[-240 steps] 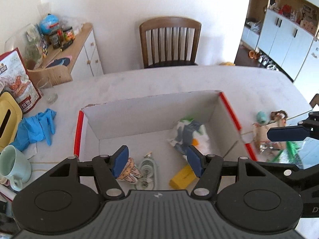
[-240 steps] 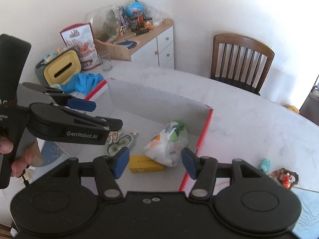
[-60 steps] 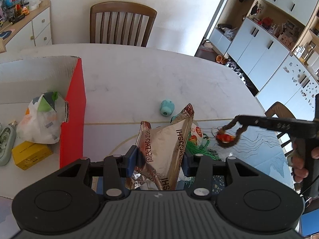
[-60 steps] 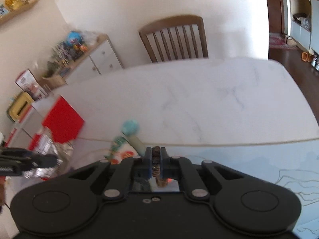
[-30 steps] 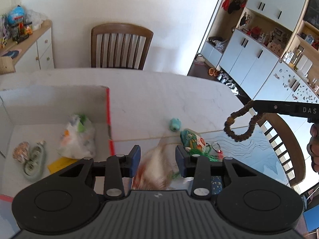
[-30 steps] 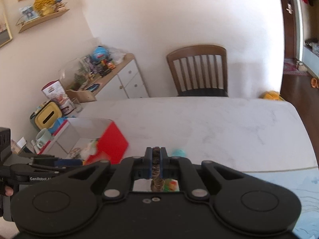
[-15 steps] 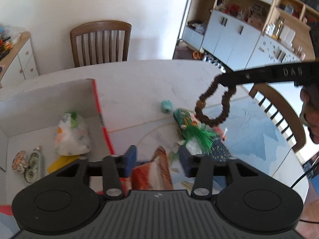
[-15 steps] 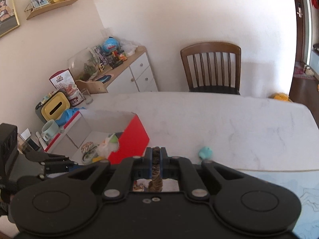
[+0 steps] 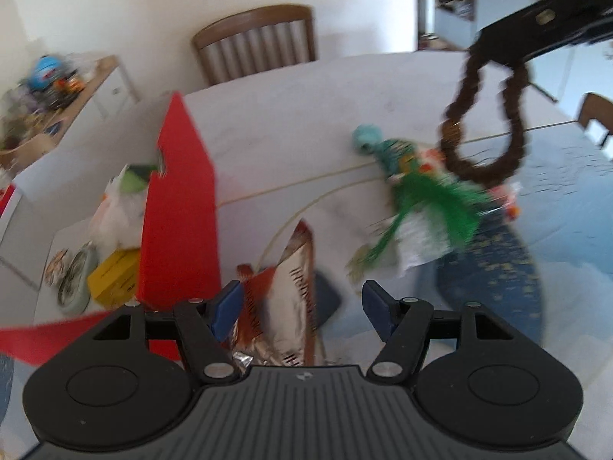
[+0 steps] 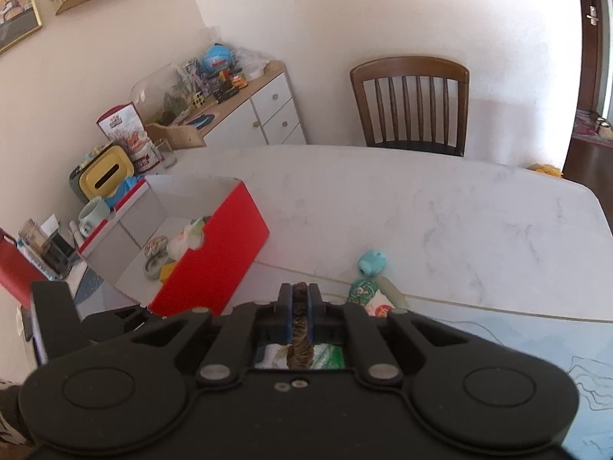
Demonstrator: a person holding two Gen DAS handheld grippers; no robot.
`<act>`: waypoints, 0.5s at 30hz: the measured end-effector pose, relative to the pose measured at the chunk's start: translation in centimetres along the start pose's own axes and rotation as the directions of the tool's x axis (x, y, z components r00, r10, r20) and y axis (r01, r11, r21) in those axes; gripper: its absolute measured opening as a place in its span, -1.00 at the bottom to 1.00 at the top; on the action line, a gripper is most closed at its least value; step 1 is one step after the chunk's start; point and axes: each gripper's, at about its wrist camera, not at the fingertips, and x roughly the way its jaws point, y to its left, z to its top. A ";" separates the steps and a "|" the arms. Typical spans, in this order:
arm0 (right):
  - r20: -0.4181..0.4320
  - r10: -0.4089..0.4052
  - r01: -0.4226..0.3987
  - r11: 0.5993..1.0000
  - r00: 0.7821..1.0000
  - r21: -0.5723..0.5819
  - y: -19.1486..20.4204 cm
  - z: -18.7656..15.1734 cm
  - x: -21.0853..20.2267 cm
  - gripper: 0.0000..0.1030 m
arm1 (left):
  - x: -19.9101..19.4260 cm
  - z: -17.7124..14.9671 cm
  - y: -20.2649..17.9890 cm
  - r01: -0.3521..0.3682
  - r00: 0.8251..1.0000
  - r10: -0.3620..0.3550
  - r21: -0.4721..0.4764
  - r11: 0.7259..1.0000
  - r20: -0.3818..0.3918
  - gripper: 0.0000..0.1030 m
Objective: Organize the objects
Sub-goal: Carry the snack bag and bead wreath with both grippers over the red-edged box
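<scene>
The left gripper [image 9: 300, 308] has just been opening its jaws; they now stand fairly wide, and a silver and red snack bag [image 9: 285, 299] sits between them, close against the left pad and clear of the right one, though blur hides whether anything still touches. The right gripper [image 10: 300, 308] has its jaws pinched tight on a brown bead bracelet [image 9: 481, 122], whose loop dangles freely above the table [image 10: 383, 207]. Under that loop lies a green tasselled toy [image 9: 425, 207] on some wrappers, with a small teal figure [image 10: 371, 262] just beyond it. To the left of the snack bag stands the red-sided cardboard box [image 10: 214, 260], open at the top; inside are a white plastic bag [image 9: 115, 211], a yellow packet [image 9: 111, 281] and a round tin [image 9: 74, 281]. A wooden chair [image 10: 412, 107] stands at the far side.
</scene>
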 end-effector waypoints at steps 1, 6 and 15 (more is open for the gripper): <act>-0.005 0.005 -0.005 1.000 1.000 -0.005 -0.1 0.0 0.1 -0.89 | 0.5 -0.2 0.0 -0.018 1.000 0.018 -0.008 1.000 -0.008 0.31; -0.028 0.026 -0.027 0.999 0.999 -0.026 -0.7 -0.2 0.5 -0.89 | 2.1 -1.0 0.4 -0.075 0.997 0.073 -0.043 0.996 -0.038 0.19; -0.045 0.046 -0.048 0.998 0.998 -0.034 -1.3 -0.5 0.8 -0.89 | 1.8 -1.5 1.1 -0.117 0.993 0.116 -0.072 0.990 -0.017 -0.28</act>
